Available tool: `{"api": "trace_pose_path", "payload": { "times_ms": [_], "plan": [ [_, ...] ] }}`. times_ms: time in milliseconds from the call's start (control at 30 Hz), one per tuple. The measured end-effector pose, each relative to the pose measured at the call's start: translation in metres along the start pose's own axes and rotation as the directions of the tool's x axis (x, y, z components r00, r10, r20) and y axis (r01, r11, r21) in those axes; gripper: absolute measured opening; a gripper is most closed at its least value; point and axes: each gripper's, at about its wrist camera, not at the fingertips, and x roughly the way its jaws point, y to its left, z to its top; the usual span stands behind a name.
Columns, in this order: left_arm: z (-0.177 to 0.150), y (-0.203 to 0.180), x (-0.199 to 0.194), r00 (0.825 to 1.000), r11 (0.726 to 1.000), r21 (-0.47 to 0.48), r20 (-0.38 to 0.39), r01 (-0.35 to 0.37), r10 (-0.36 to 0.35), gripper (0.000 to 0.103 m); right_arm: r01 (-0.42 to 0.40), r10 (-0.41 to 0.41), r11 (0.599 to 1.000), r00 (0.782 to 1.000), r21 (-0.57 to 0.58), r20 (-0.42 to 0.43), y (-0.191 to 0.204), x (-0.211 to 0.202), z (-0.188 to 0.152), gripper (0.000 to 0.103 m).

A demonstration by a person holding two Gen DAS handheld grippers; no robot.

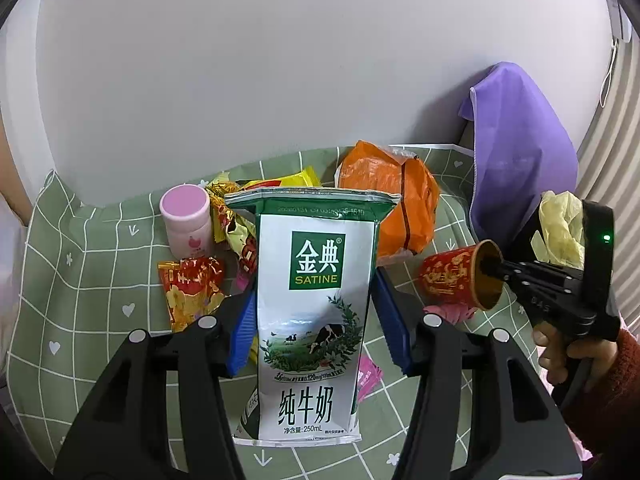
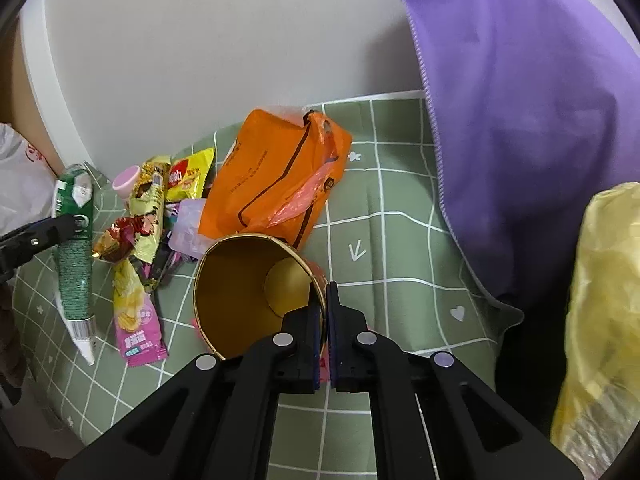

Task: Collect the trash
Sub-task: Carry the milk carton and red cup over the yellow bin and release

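The left hand-held gripper [image 1: 316,312] has its blue pads on either side of a milk carton [image 1: 314,312], pinching it at mid-height. The carton stands upright in that view, and the grip around the waist probably keeps it from tipping as it comes off the worktop [image 1: 80,280].

The right hand-held gripper [image 2: 325,300] is nearly pressed together, nipping the rim of a red cup [image 2: 256,284]. One finger sits inside the mouth and one outside. That hold makes sense for a cup lying on its side: the wall is thin and the rim is the easiest edge to catch.

Both pieces of trash are thus in hand, just above or on the green checked cloth. The rest lies behind them in a loose heap: an orange bag [image 2: 272,184], a pink bottle [image 1: 186,220] and several snack wrappers [image 2: 136,240]. A yellow bag [image 2: 604,312] hangs at the right, close to the cup, which I'd guess is where the trash goes. A purple cloth [image 2: 520,120] stands behind it.
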Motion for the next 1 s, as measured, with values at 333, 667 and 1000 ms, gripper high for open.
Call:
{"api": "trace_pose_path", "payload": {
  "times_ms": [333, 667, 1000],
  "plan": [
    [0.037, -0.022, 0.014, 0.998, 0.998, 0.041, 0.047, 0.038, -0.040, 0.051, 0.032, -0.034, 0.998, 0.999, 0.055, 0.039, -0.027, -0.030, 0.011, 0.005],
    [0.106, -0.098, 0.007, 0.960, 0.974, 0.153, 0.199, 0.169, -0.198, 0.051, 0.151, -0.168, 0.984, 0.965, 0.099, 0.199, -0.067, -0.117, 0.036, 0.005],
    [0.130, -0.199, 0.001, 0.893, 0.896, 0.295, 0.209, 0.331, -0.399, 0.051, 0.322, -0.374, 0.921, 0.886, 0.217, 0.275, -0.136, -0.204, 0.026, 0.005]
  ]
}}
